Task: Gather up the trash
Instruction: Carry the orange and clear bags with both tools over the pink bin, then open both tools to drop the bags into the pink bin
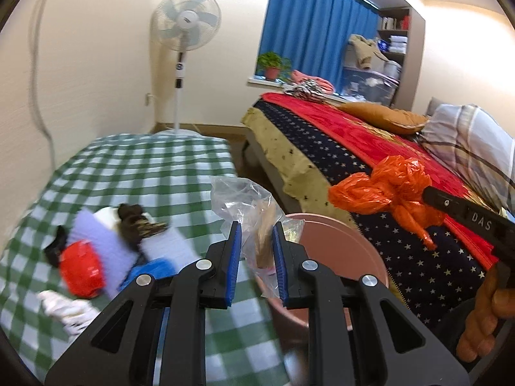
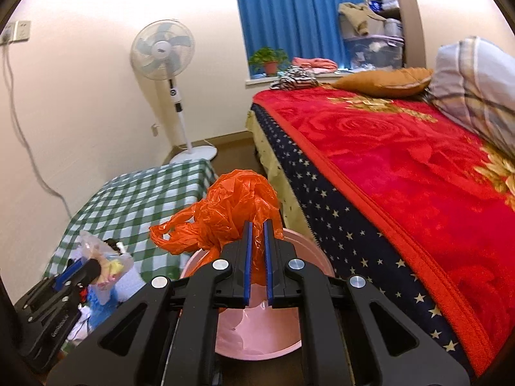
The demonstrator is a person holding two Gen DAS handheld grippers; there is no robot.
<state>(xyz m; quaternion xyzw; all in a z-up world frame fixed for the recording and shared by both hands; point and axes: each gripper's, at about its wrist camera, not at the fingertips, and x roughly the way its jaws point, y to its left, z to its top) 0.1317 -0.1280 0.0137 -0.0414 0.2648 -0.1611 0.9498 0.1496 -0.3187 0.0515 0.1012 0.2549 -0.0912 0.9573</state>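
Step in hand: carry-to-bin, both hands loaded. Far left on the green-check counter a pile of leftover items (red, lilac, white, dark bits, blurred, can't ID) sits near the front edge, probably more trash to fetch. Mid: left gripper is clamped on a clear plastic bag w/ something tan inside; bag hangs at the left rim of the pink bin, not yet over the opening. Bin stands on the floor btwn counter and bed. Right: right gripper is pinched tight on a crumpled orange plastic bag, held above the bin's far rim; bin inside looks near empty apart from a pale liner. Next move, my read: bring each bag over the opening, spread the jaws, let drop; the orange one is closer so likely goes first. Light film may cling to the pads, so a small shake could be needed. Then back left for the pile.
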